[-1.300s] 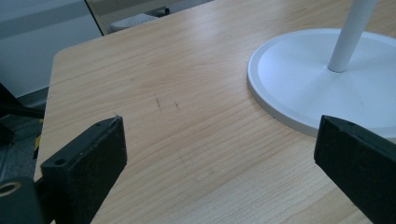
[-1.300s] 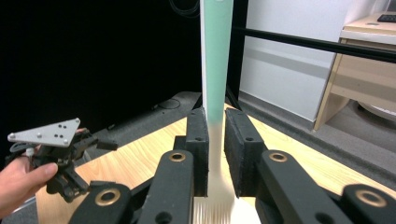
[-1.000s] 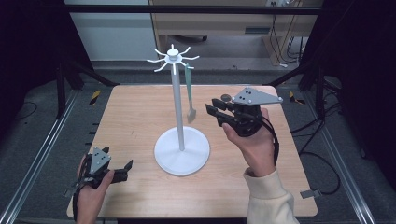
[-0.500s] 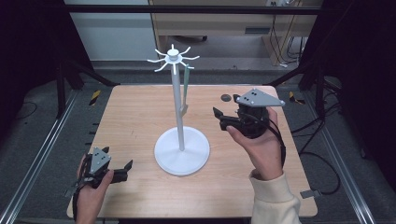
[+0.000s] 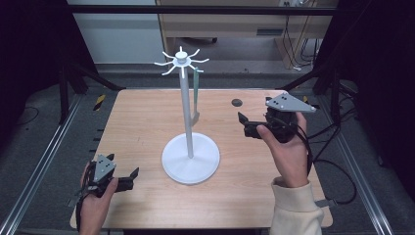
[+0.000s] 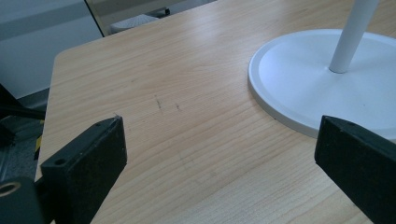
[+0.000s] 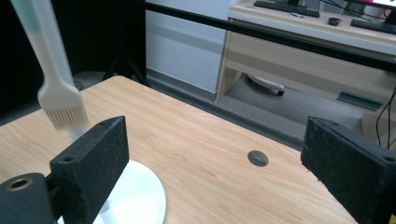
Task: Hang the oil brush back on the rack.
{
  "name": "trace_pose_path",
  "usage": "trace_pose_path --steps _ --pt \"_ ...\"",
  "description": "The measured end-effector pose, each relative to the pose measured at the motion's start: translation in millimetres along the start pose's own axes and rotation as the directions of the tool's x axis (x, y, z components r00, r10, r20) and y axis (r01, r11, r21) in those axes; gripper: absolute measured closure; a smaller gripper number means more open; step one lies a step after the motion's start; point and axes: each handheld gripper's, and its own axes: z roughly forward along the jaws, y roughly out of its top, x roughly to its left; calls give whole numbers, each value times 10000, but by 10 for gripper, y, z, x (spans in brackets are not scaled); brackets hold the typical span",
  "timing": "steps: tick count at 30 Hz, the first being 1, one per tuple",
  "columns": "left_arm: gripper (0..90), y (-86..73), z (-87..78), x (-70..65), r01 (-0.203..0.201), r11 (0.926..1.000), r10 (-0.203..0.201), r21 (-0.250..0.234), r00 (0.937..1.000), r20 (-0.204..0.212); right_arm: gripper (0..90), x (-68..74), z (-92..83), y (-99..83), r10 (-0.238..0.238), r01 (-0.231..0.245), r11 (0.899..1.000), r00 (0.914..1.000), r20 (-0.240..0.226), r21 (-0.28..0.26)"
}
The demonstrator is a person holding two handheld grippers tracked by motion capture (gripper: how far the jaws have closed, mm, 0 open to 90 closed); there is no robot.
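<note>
A white stand (image 5: 190,155) with a round base, a tall pole and hooked arms at the top (image 5: 181,61) stands mid-table. A pale brush (image 5: 196,95) with a green handle hangs from one arm, bristles down; the right gripper view shows this brush (image 7: 55,88) at upper left. My right gripper (image 5: 243,125) is held above the table, right of the stand, open and empty, jaws pointing left. My left gripper (image 5: 132,178) rests near the front left corner, open and empty, jaws pointing at the stand's base (image 6: 299,88).
The wooden table (image 5: 142,127) has a small dark round hole (image 5: 237,102) at the back right, also in the right gripper view as a hole (image 7: 258,158). Black frame rails run along both sides. A desk (image 7: 299,42) stands beyond the table's far edge.
My right gripper has drawn back to the right and slightly toward me, away from the hanging brush. The left gripper has stayed put.
</note>
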Motion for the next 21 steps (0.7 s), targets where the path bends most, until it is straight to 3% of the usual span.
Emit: trace_pose_path --steps 8,21 --pt "19 3 0 -8 -35 10000 35 -21 10000 38 98 -179 67 -189 210 -233 9991 9976 655 346" --pt "19 -3 9 0 -87 10000 87 31 10000 -43 100 -383 246 -526 553 -637 9934 9945 886 949"
